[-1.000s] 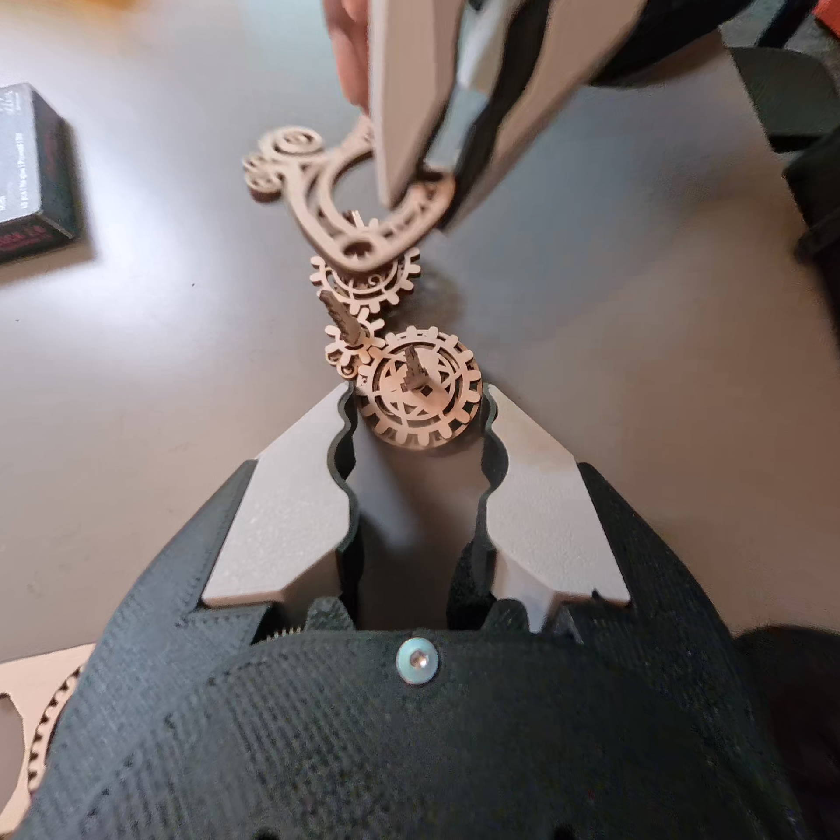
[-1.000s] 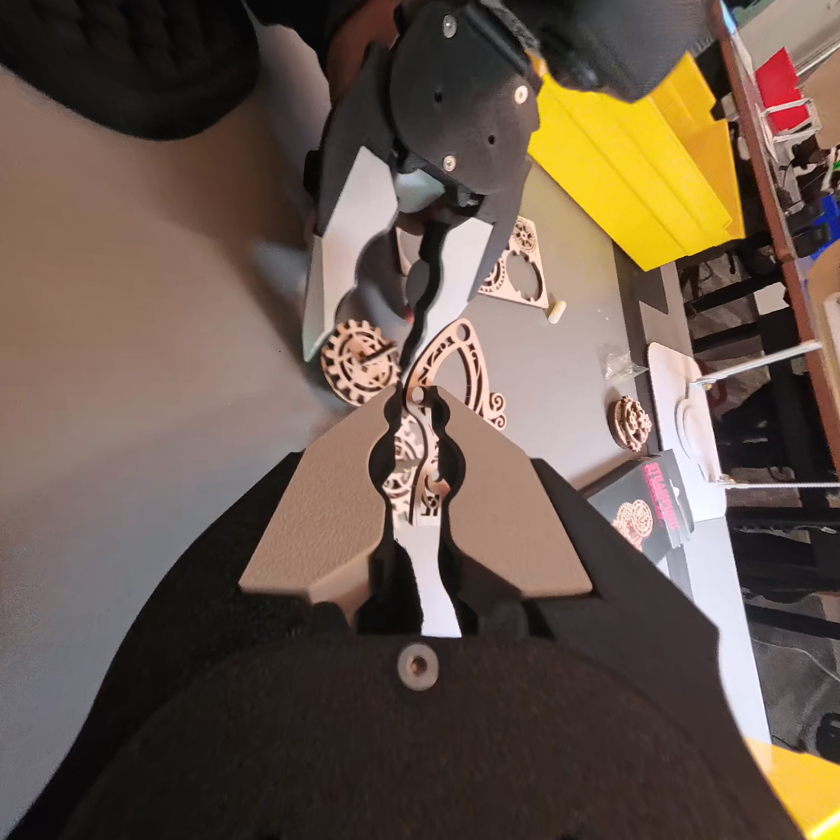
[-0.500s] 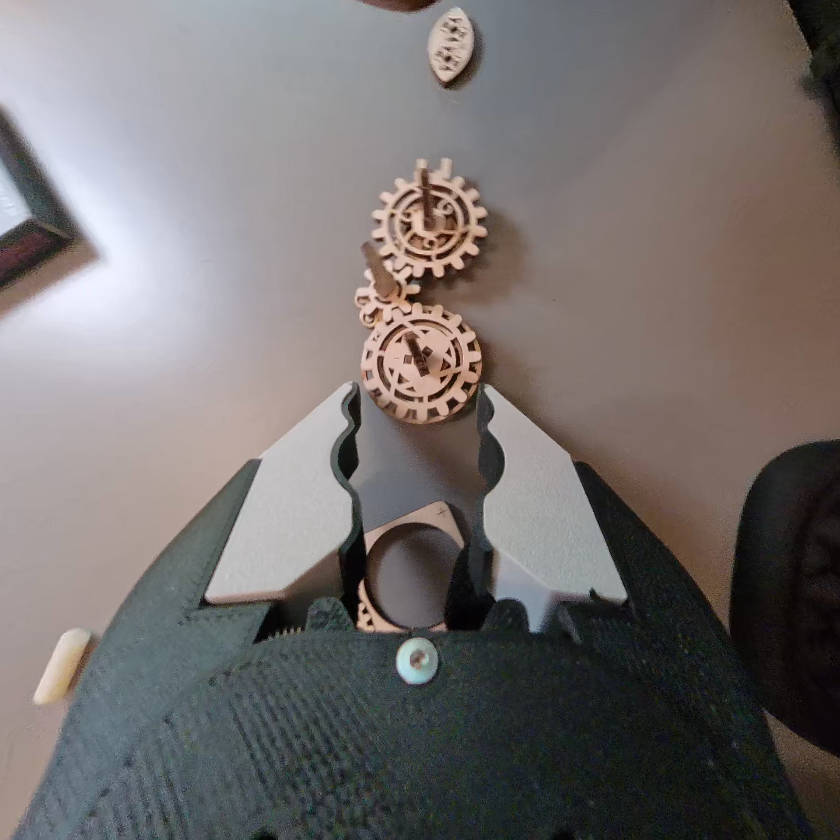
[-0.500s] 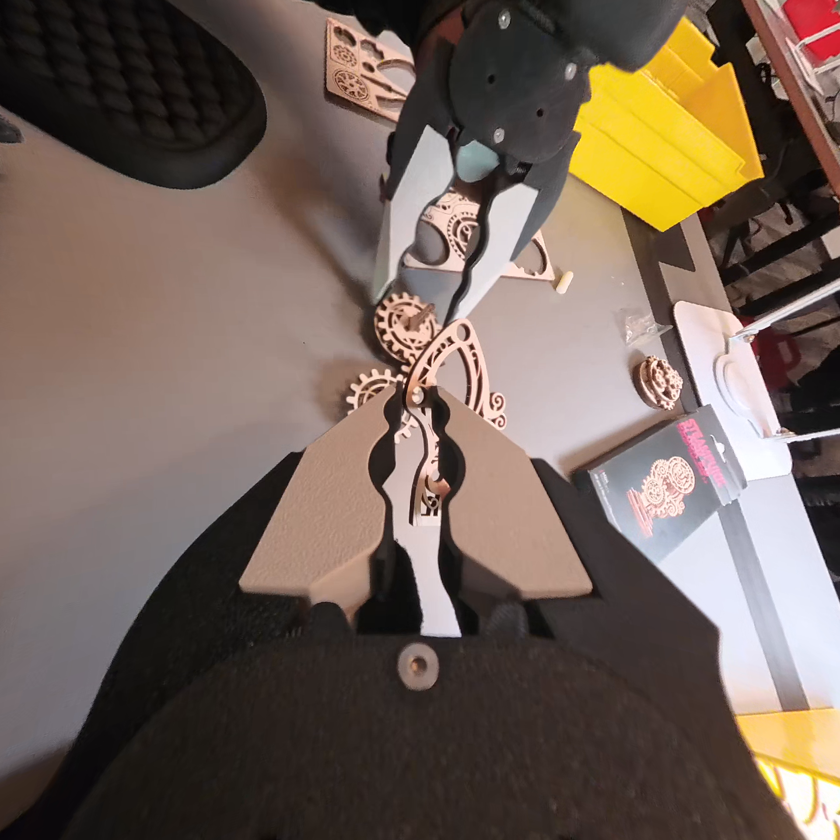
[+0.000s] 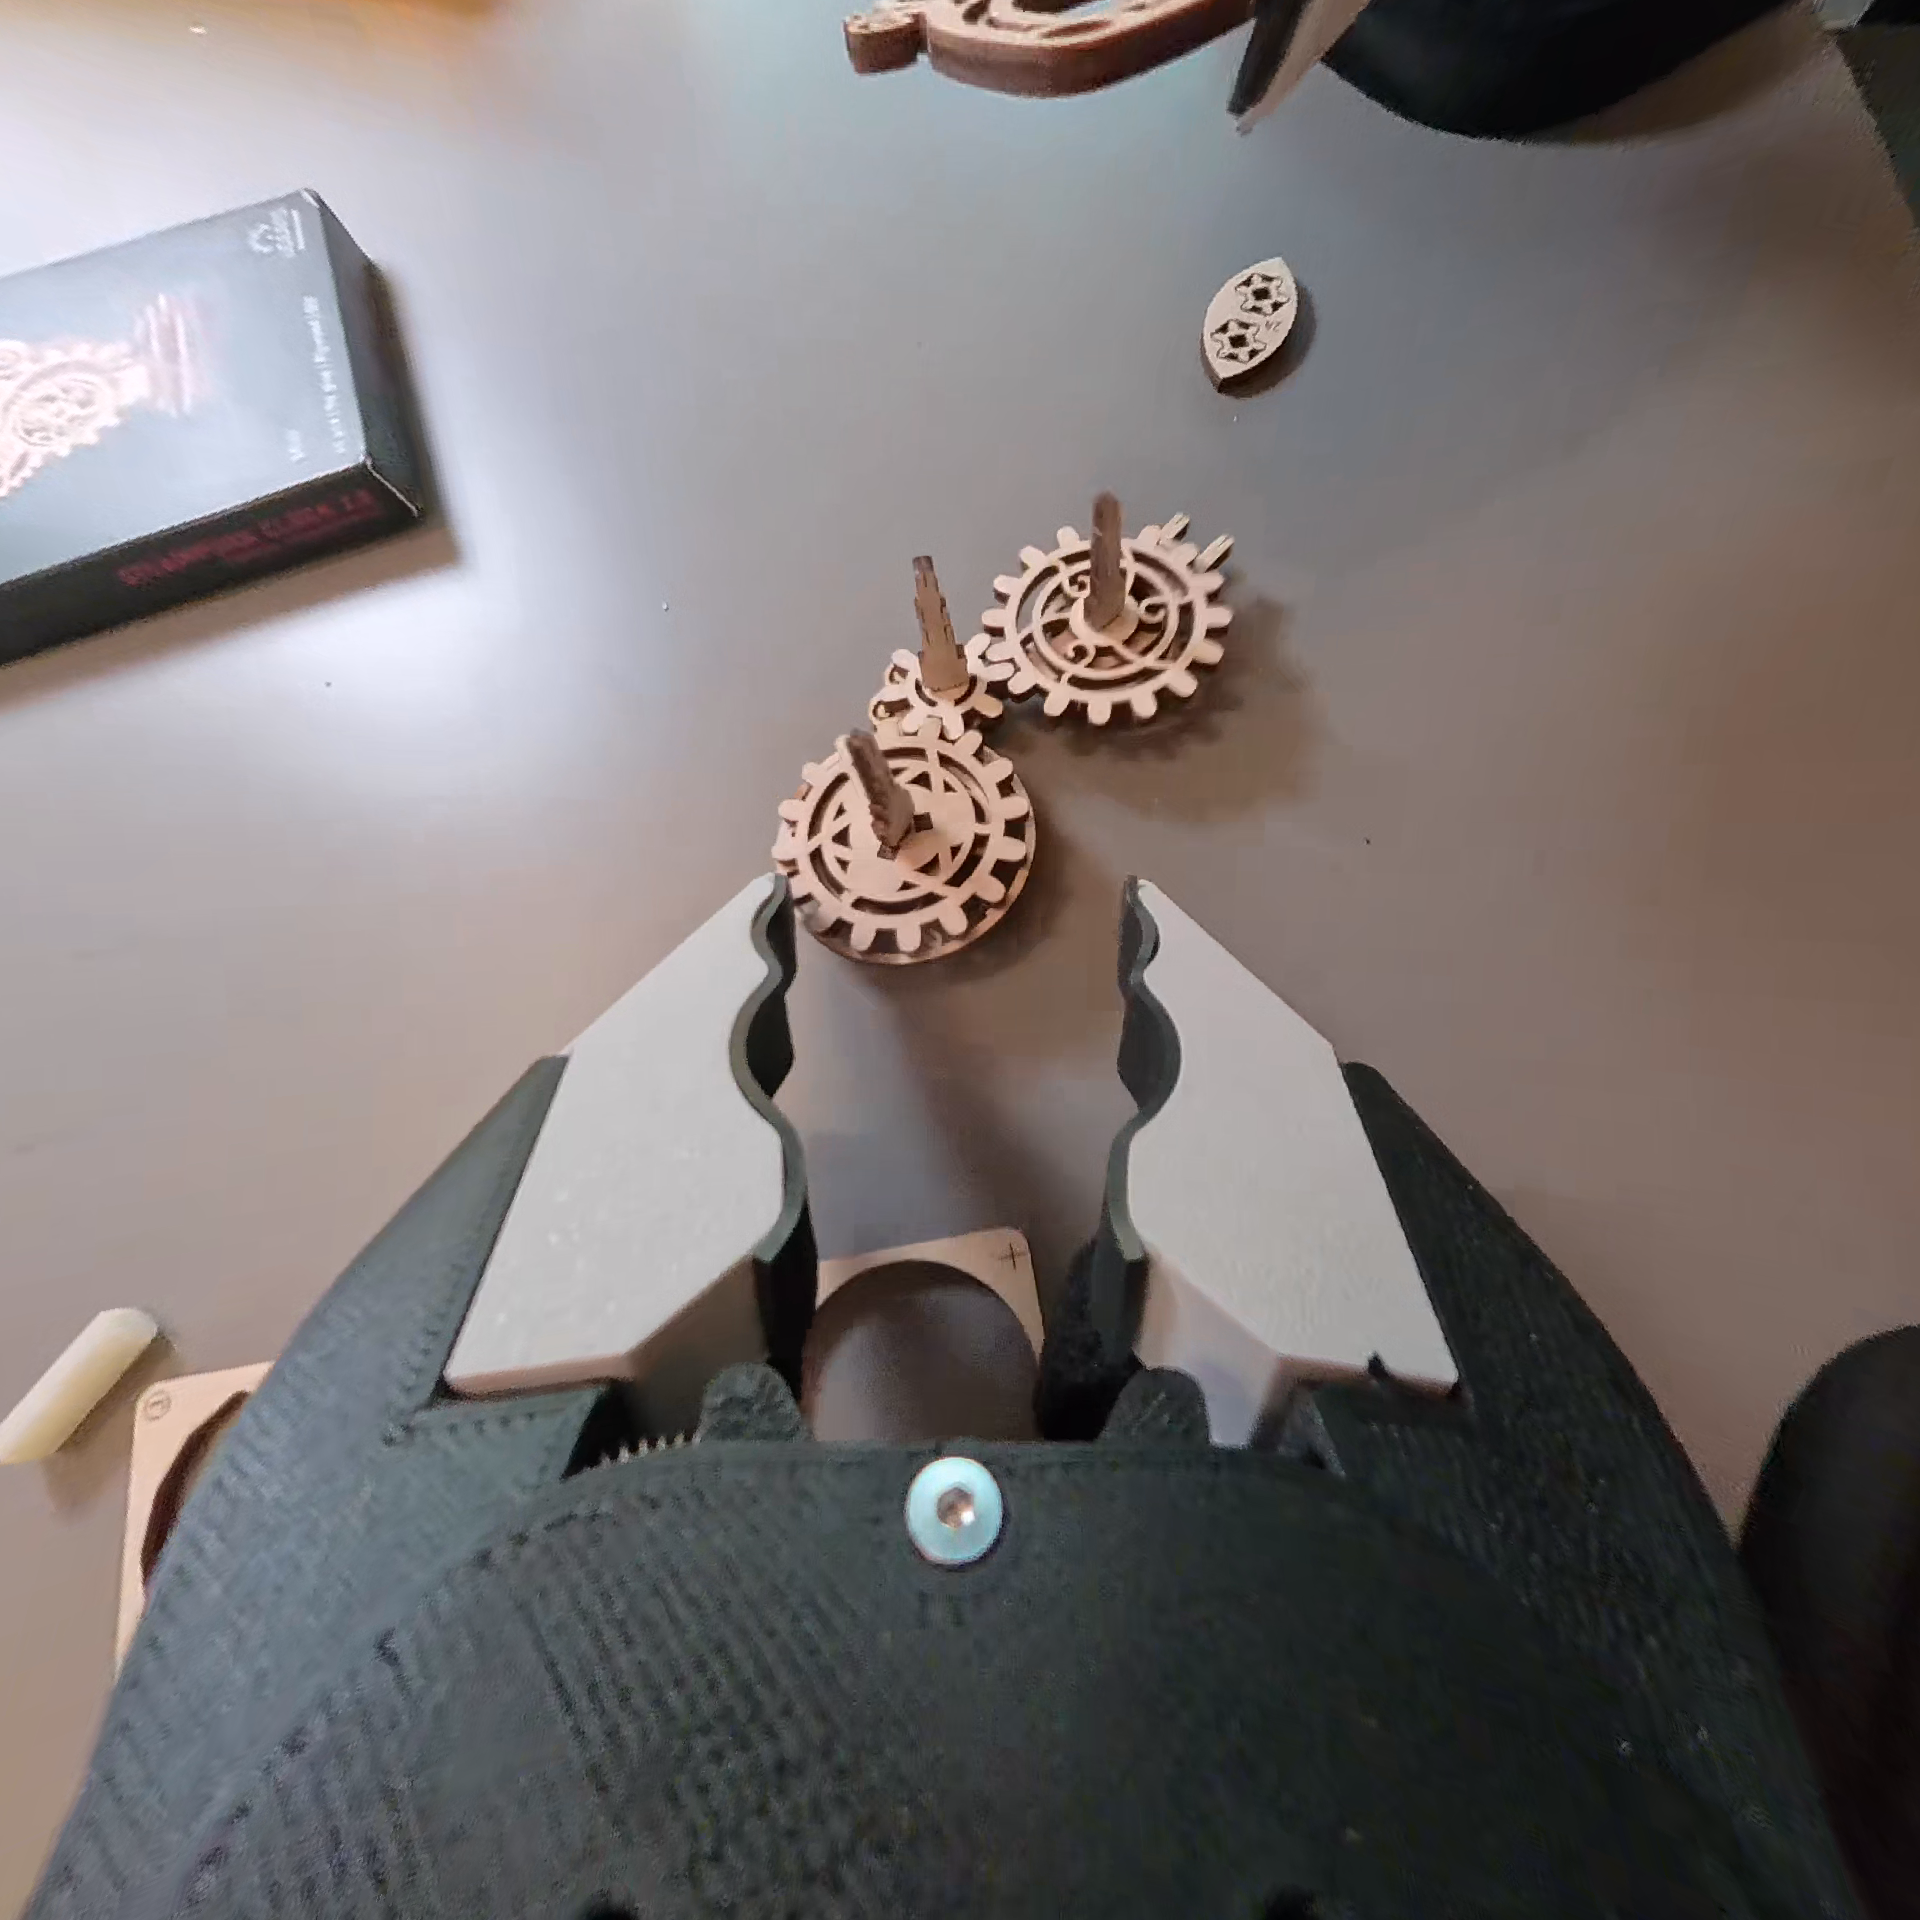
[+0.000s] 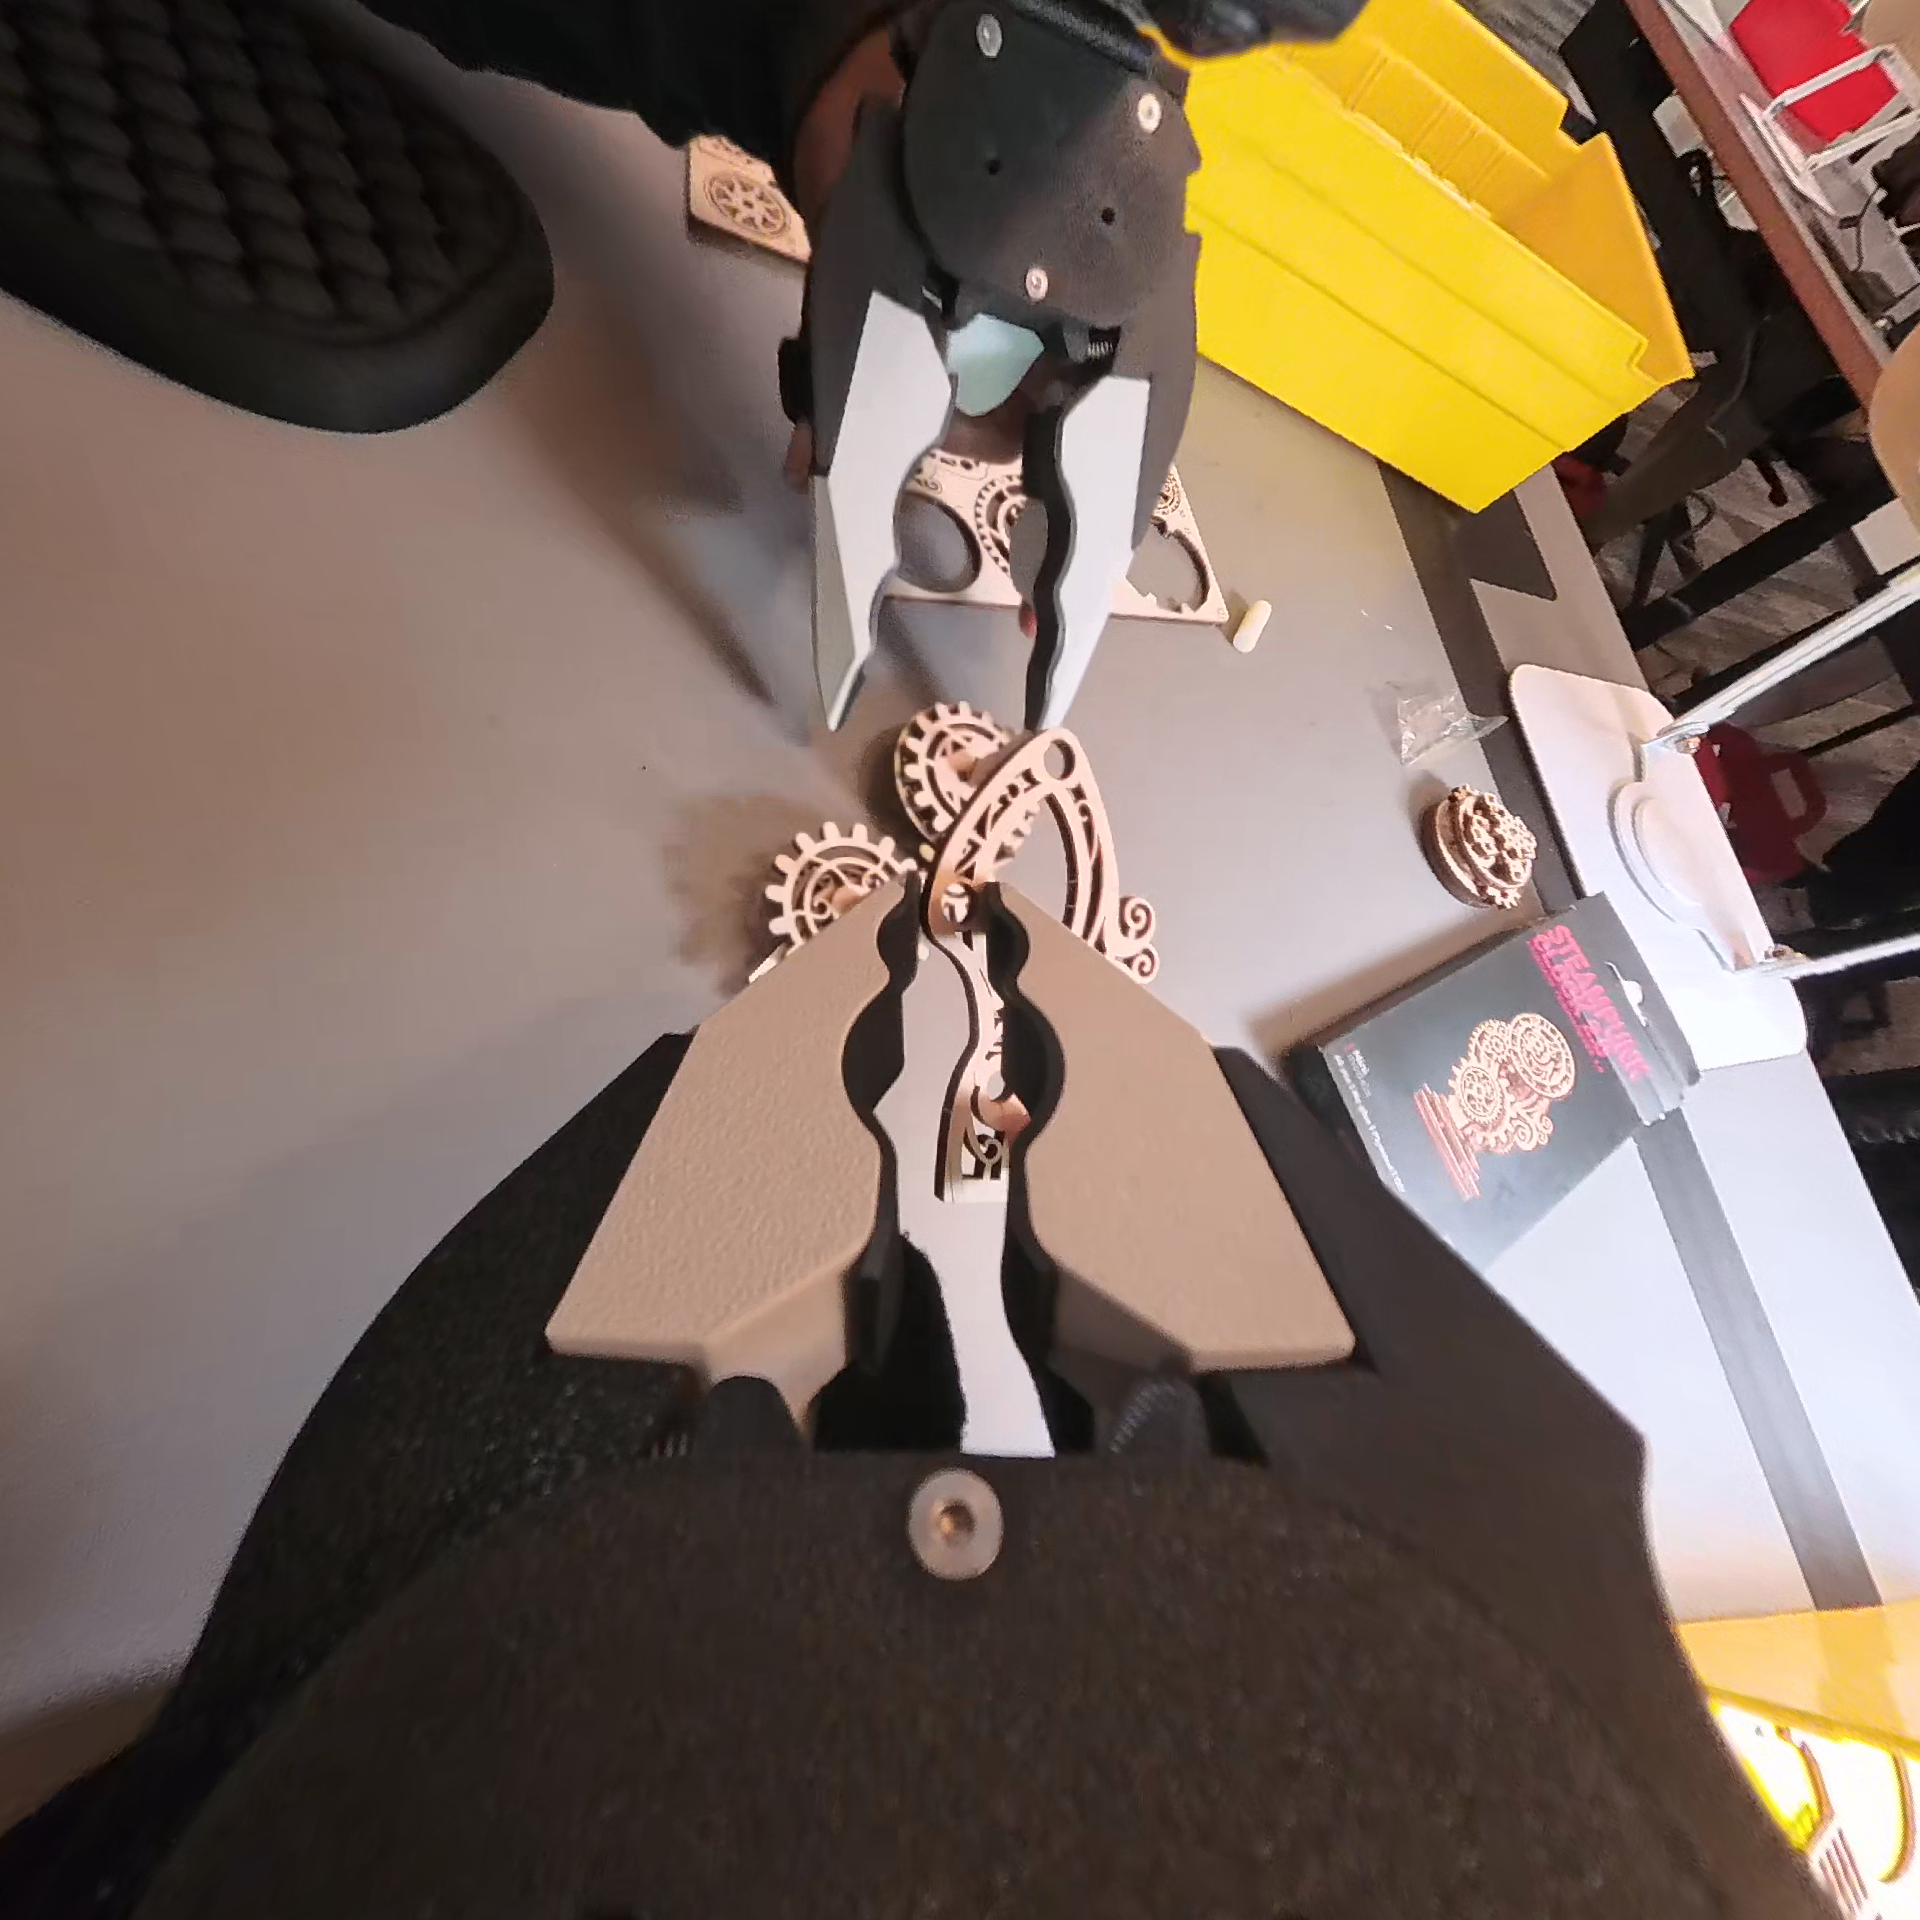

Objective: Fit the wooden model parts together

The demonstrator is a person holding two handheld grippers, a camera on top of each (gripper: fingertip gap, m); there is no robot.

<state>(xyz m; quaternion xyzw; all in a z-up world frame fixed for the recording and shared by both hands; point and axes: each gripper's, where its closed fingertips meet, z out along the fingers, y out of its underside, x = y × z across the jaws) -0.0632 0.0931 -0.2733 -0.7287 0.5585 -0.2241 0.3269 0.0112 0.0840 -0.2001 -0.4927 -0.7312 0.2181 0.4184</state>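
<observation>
Three wooden gears with upright axles stand meshed in a row on the grey table: a near large gear (image 5: pixel 904 852), a small gear (image 5: pixel 935 691) and a far large gear (image 5: pixel 1107 634). My left gripper (image 5: pixel 956 899) is open and empty, its tips just short of the near gear. My right gripper (image 6: pixel 956 894) is shut on an ornate wooden frame piece (image 6: pixel 1039 821), held edge-on above the gears (image 6: pixel 831 883). The frame (image 5: pixel 1039 31) hovers at the top of the left wrist view, clear of the axles. The left gripper (image 6: pixel 945 717) faces me beyond the gears.
A small oval wooden piece (image 5: pixel 1252 327) lies right of the gears. A black box (image 5: pixel 177 416) lies left. A cut-out wooden sheet (image 5: pixel 925 1278) and a white peg (image 5: pixel 73 1382) lie under and beside the left gripper. Yellow bins (image 6: pixel 1403 260), a small assembled model (image 6: pixel 1475 852) and a chair (image 6: pixel 239 208) surround the table. The tips of one gripper are about 11 centimeters away from the tips of the other.
The right gripper lifted the frame piece off the far gear and away. The left gripper drew back from the near gear and rose, still open.
</observation>
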